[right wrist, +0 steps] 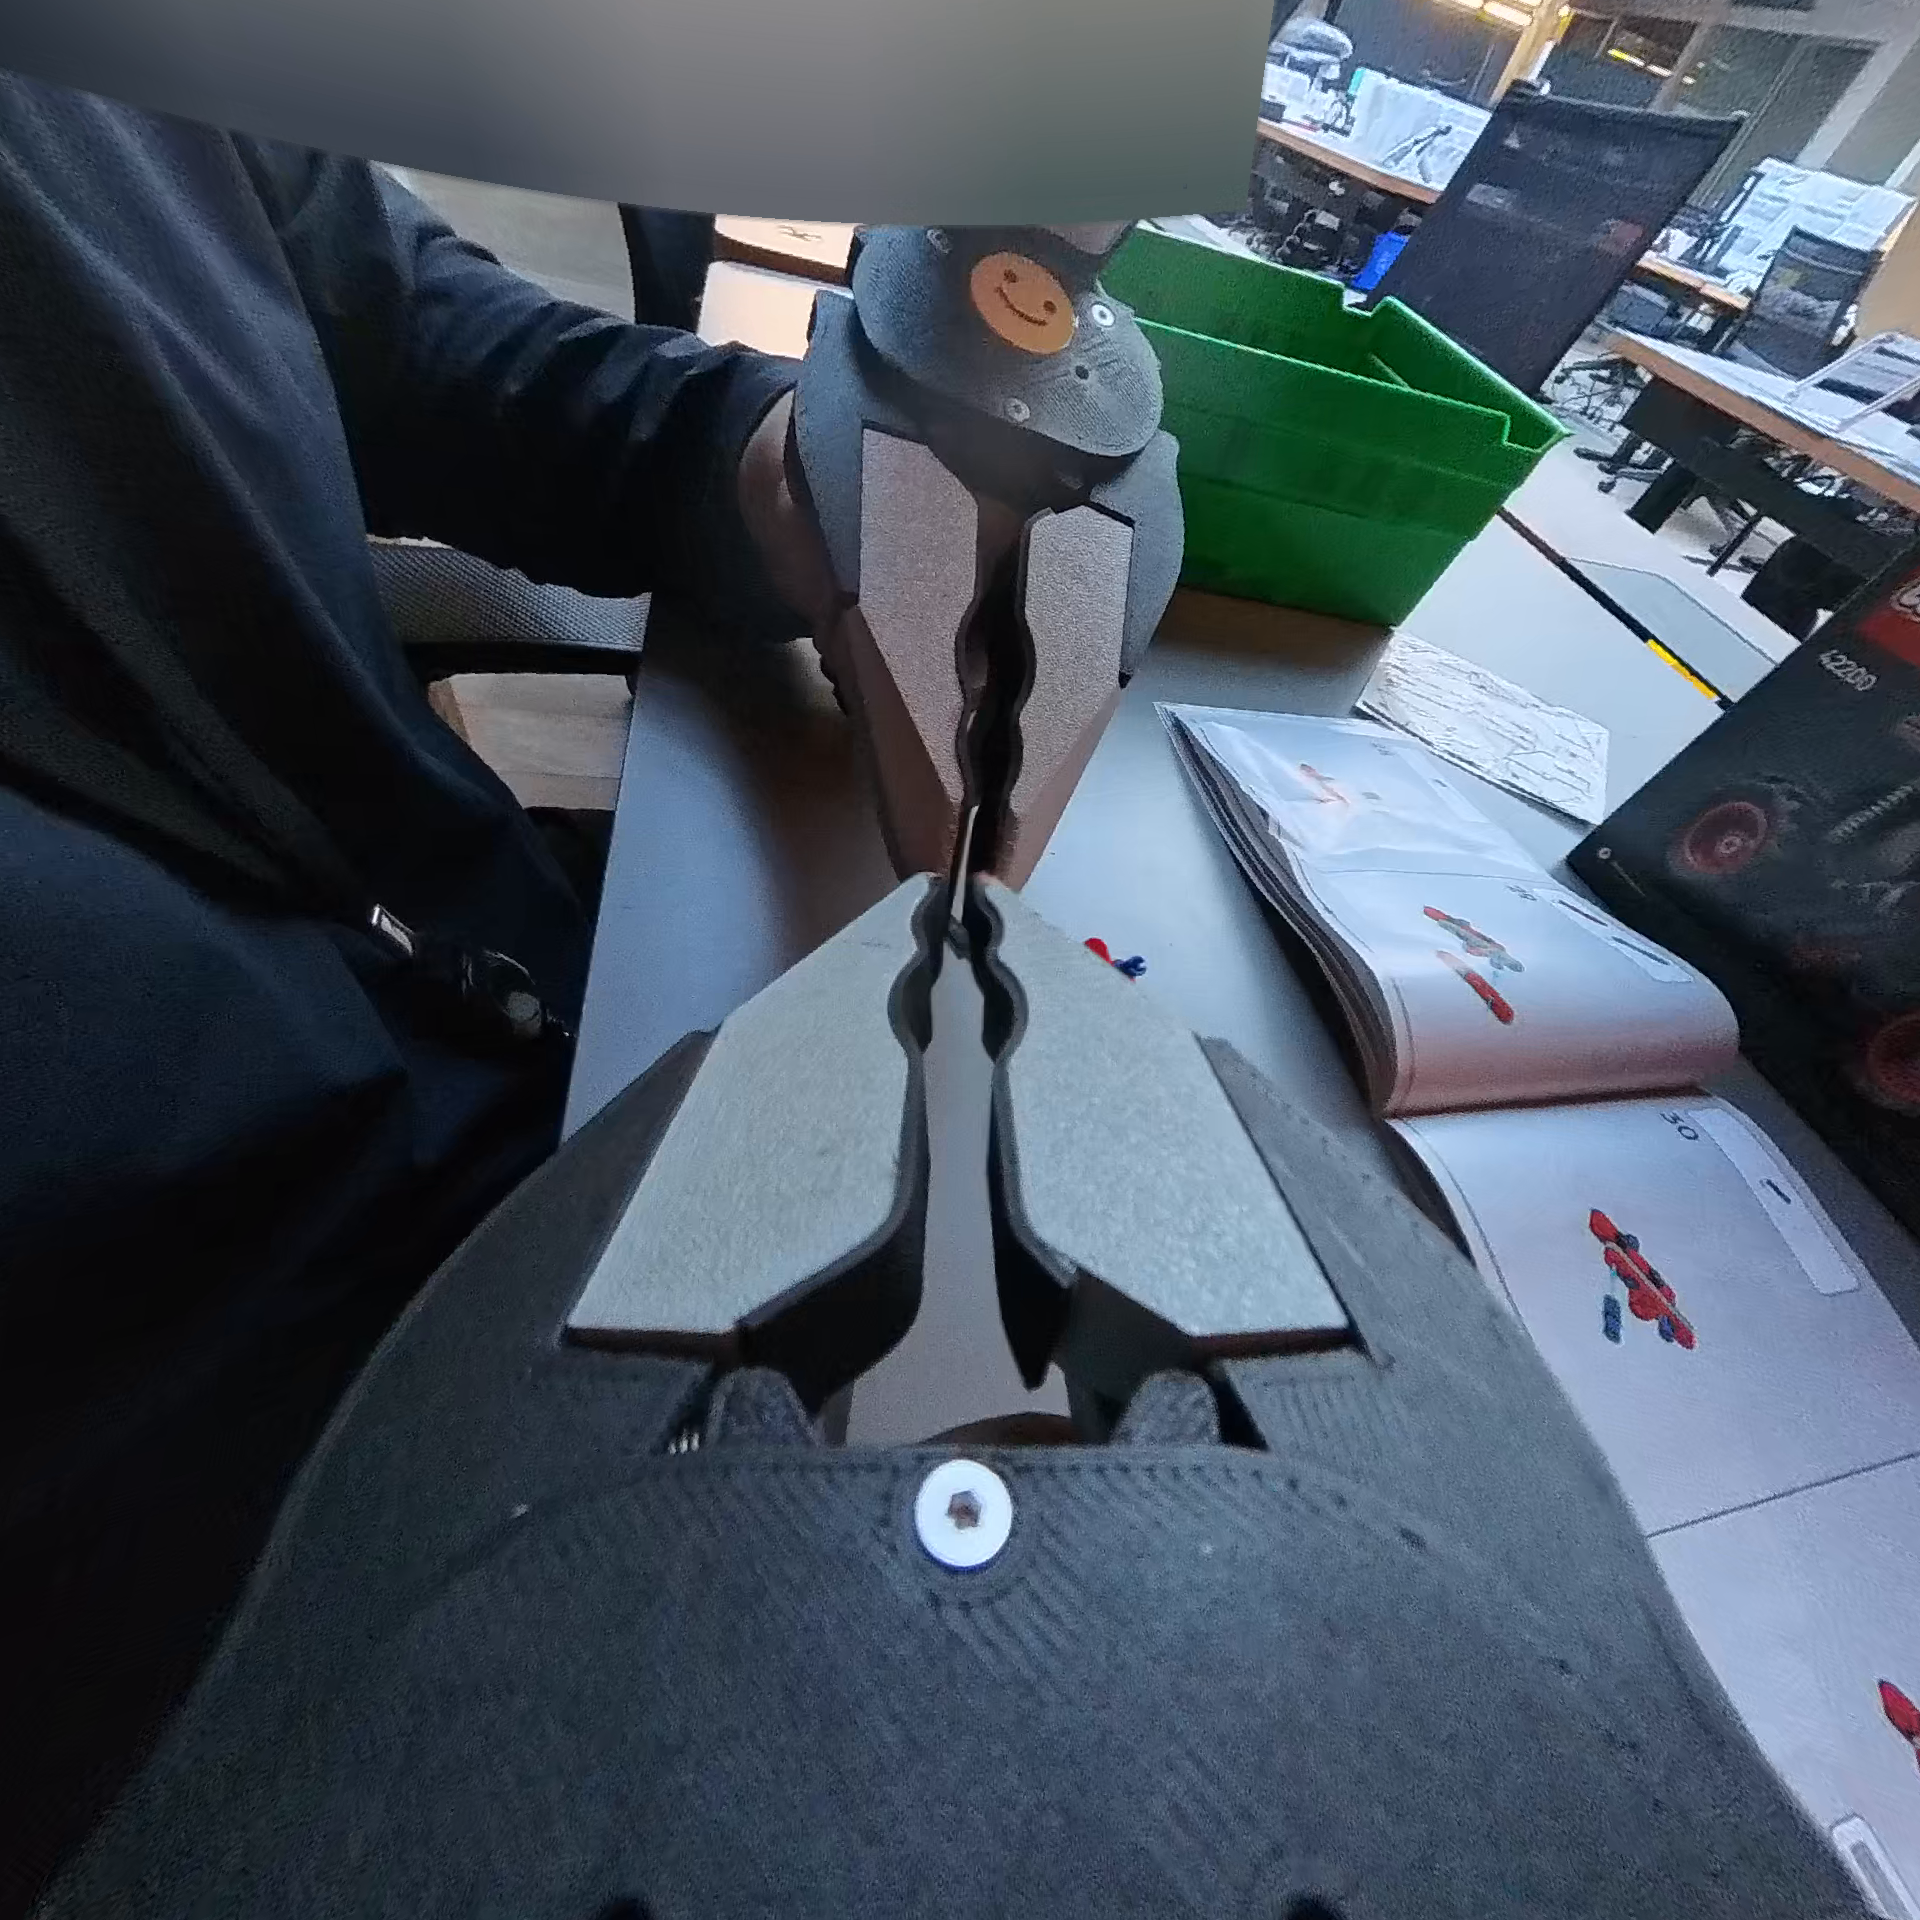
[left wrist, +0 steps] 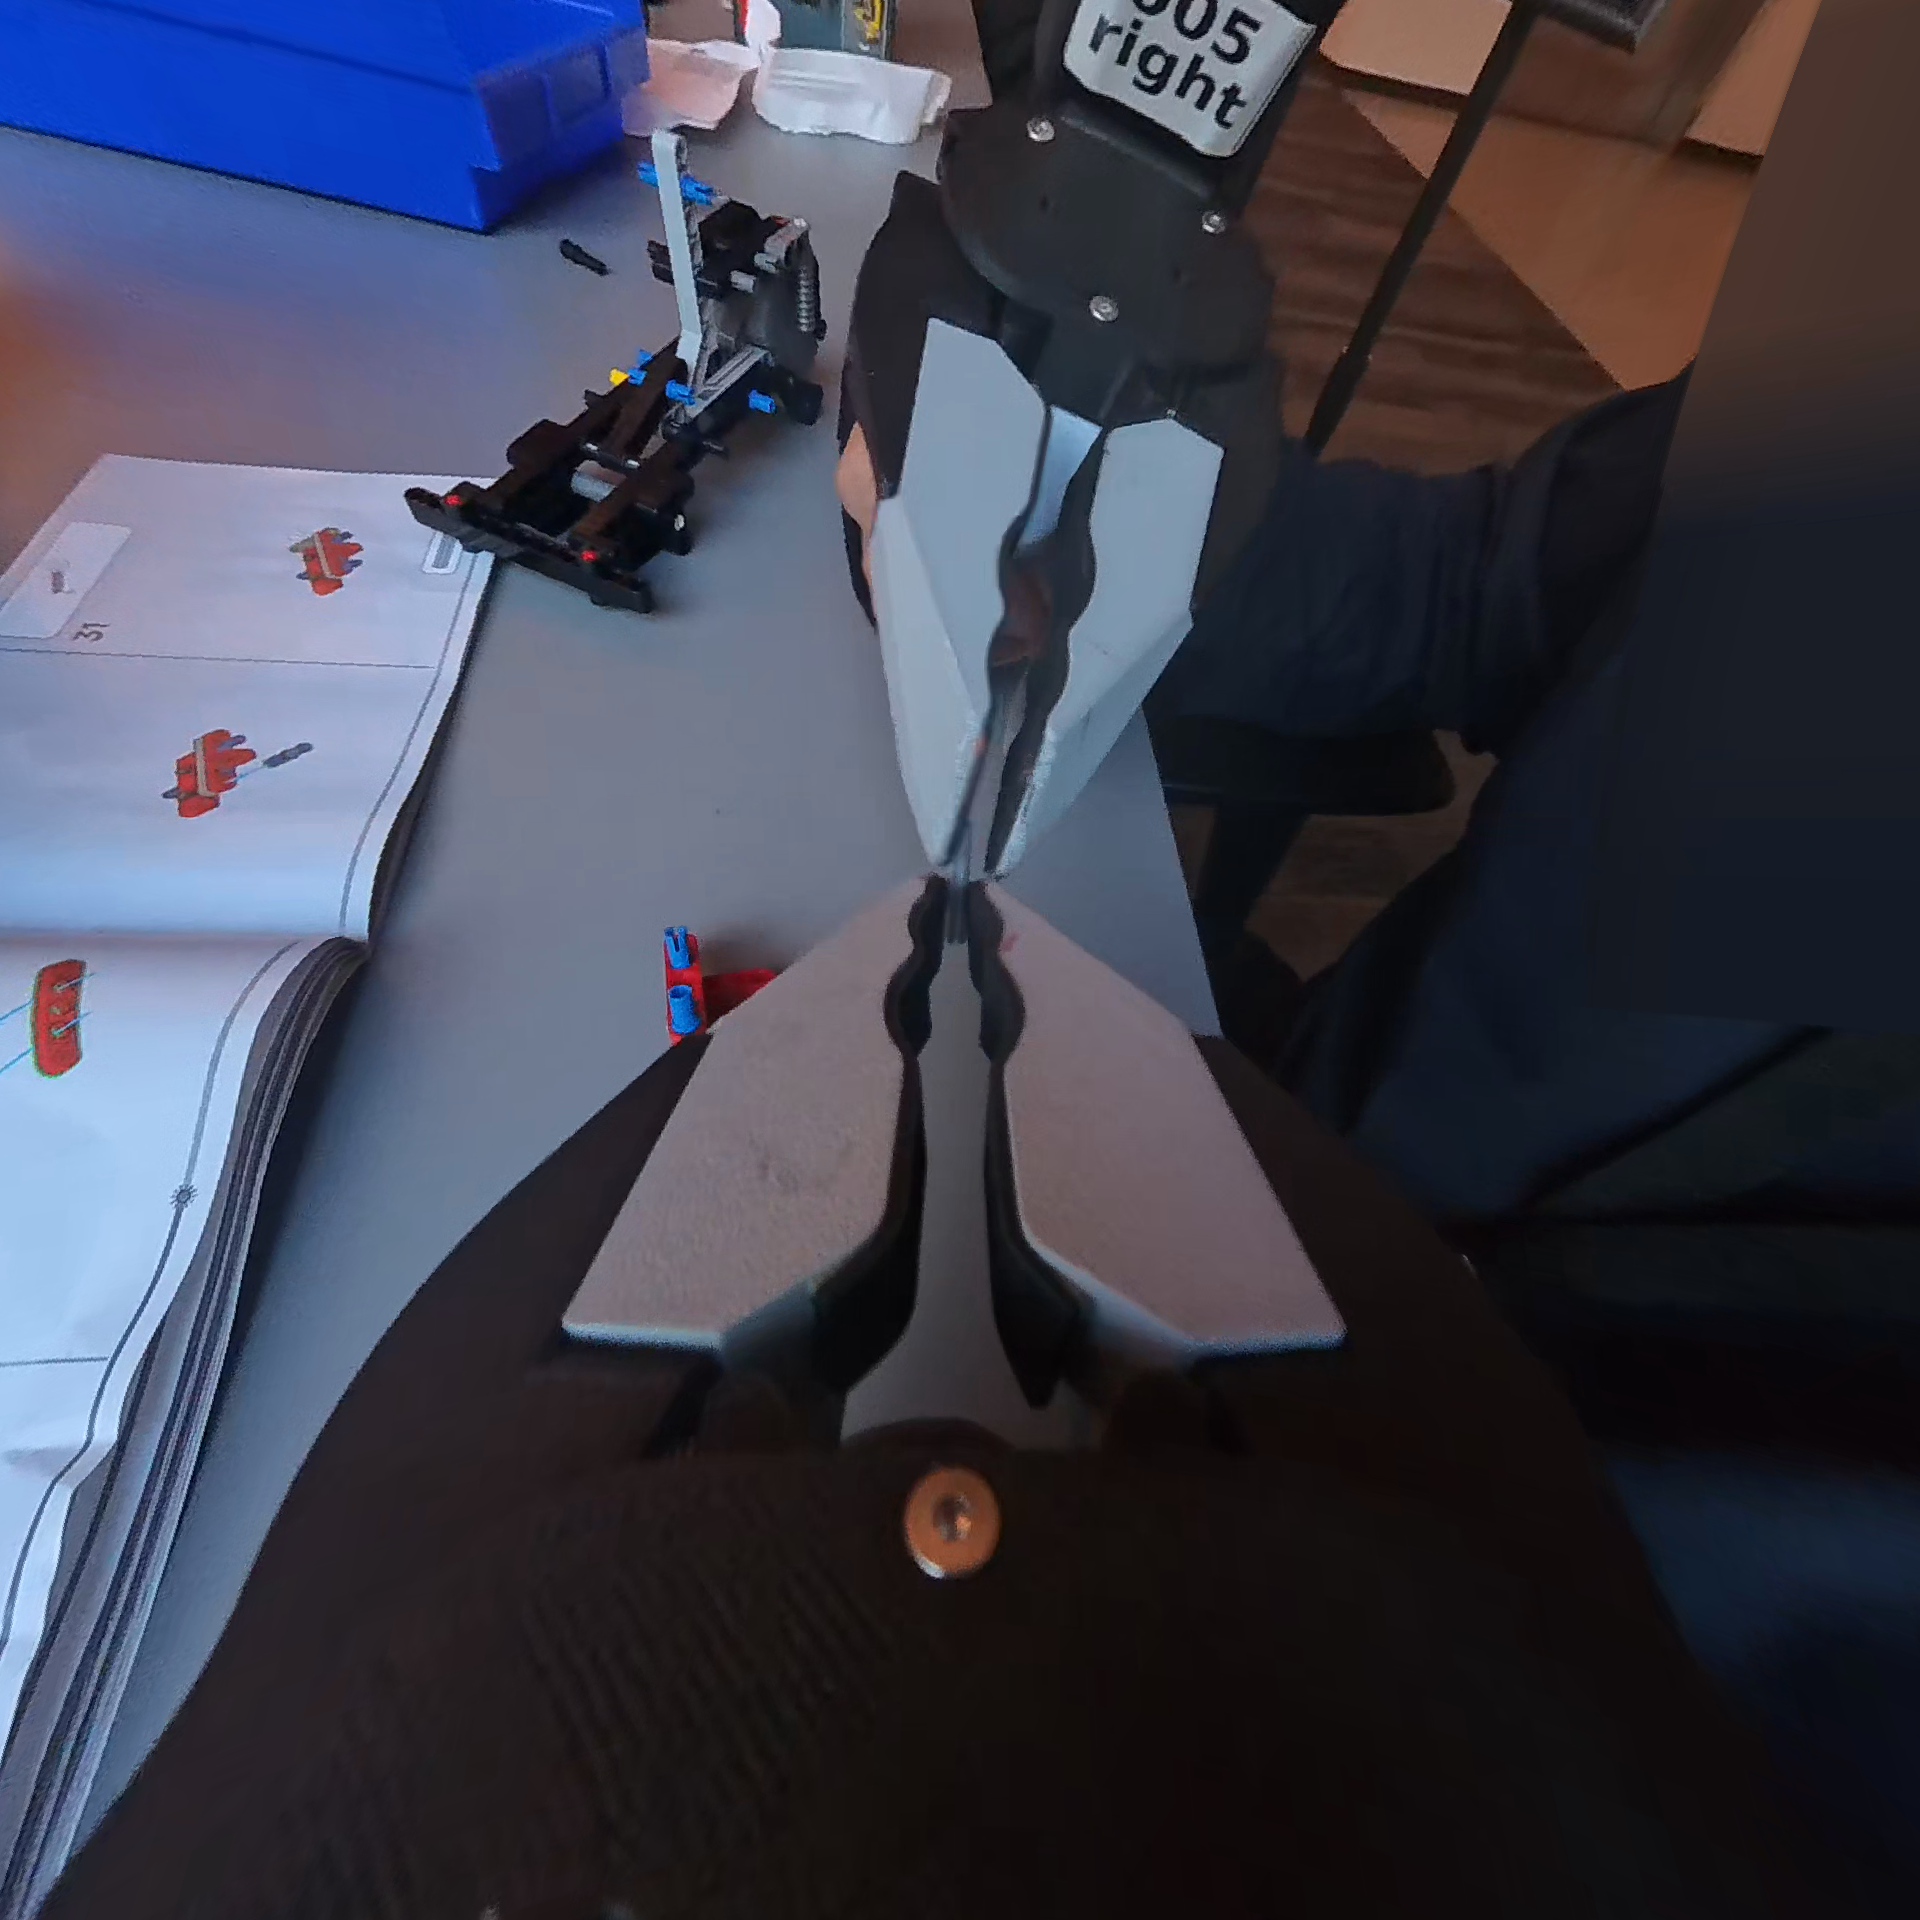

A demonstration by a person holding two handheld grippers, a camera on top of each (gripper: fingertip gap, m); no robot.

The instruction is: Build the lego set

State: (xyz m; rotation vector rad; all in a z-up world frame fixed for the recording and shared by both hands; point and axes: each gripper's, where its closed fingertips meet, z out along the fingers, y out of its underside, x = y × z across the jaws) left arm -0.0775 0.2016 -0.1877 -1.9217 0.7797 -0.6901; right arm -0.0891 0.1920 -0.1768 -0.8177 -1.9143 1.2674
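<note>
My left gripper [left wrist: 954,906] and my right gripper [right wrist: 961,916] meet tip to tip above the table's near edge. Both are shut on the same thin black Lego piece [left wrist: 958,896], which bridges the two sets of tips and also shows in the right wrist view [right wrist: 962,883]. Most of the piece is hidden between the pads. The right gripper [left wrist: 971,857] comes in from above in the left wrist view. The left gripper [right wrist: 979,854] faces me in the right wrist view. A red piece with blue pins [left wrist: 686,982] lies on the table just left of the tips; it also shows in the right wrist view [right wrist: 1112,956].
A black chassis model [left wrist: 623,468] with a grey upright beam stands farther back, with a loose black pin [left wrist: 582,255] behind it. The open instruction booklet [left wrist: 156,831] [right wrist: 1558,935] lies beside the work spot. A blue bin [left wrist: 312,94], a green bin [right wrist: 1330,436] and the set's box [right wrist: 1787,831] ring the table.
</note>
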